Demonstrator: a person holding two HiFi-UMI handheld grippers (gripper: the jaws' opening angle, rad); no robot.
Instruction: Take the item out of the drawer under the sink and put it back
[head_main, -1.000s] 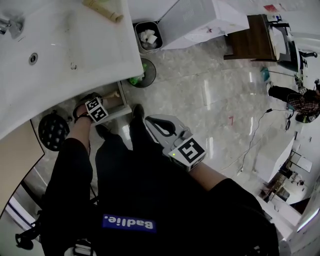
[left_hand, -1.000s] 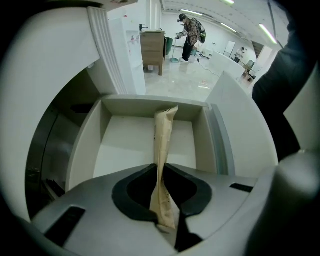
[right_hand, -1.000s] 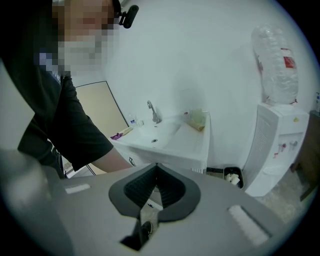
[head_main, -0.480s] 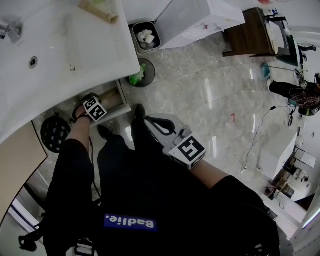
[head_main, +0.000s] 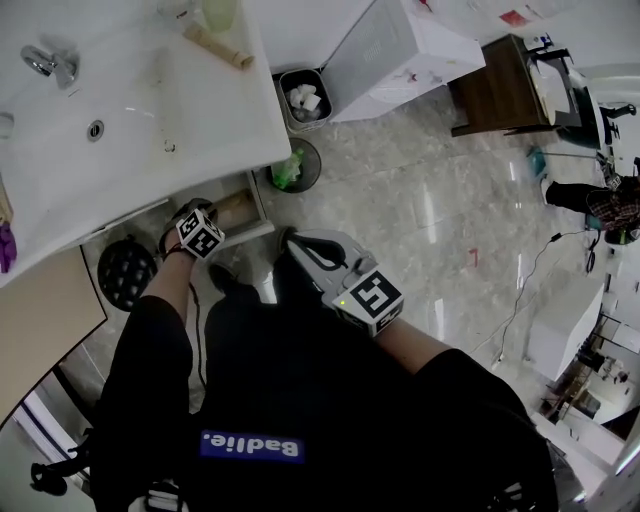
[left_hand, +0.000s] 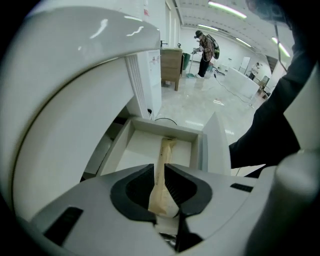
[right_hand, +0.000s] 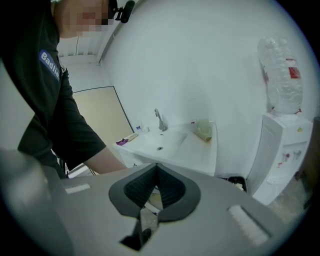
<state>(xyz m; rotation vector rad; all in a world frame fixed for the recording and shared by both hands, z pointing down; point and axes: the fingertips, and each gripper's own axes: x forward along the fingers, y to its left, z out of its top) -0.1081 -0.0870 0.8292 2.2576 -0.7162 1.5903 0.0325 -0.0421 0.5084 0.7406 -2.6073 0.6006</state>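
**Operator:** What's the left gripper's state?

**Technician:** The left gripper (left_hand: 162, 170) is clamped on the item (left_hand: 167, 147), a tan, elongated roll. Both pads press on its near end. The rest of it projects past the jaw tips toward 12 o'clock.

**Operator:** Where is the item relative to the drawer?

**Technician:** The drawer (left_hand: 134, 145) stands pulled out beneath the sink (head_main: 130, 120). In the left gripper view, the item's far end lies over the drawer's white floor, near the back wall. Whether that end touches the floor cannot be determined.

**Operator:** And the right gripper's state?

**Technician:** The right gripper (right_hand: 156, 169) has its jaws closed together with nothing between the pads. The sink basin appears at 12 o'clock of its jaws.

**Operator:** What's the layout in the head view?

**Technician:** The left gripper sits at 9 o'clock from the right gripper, and the two are apart. The sink lies at 11 o'clock from the left gripper. A waste bin (head_main: 303, 95) stands at 1 o'clock from the drawer.
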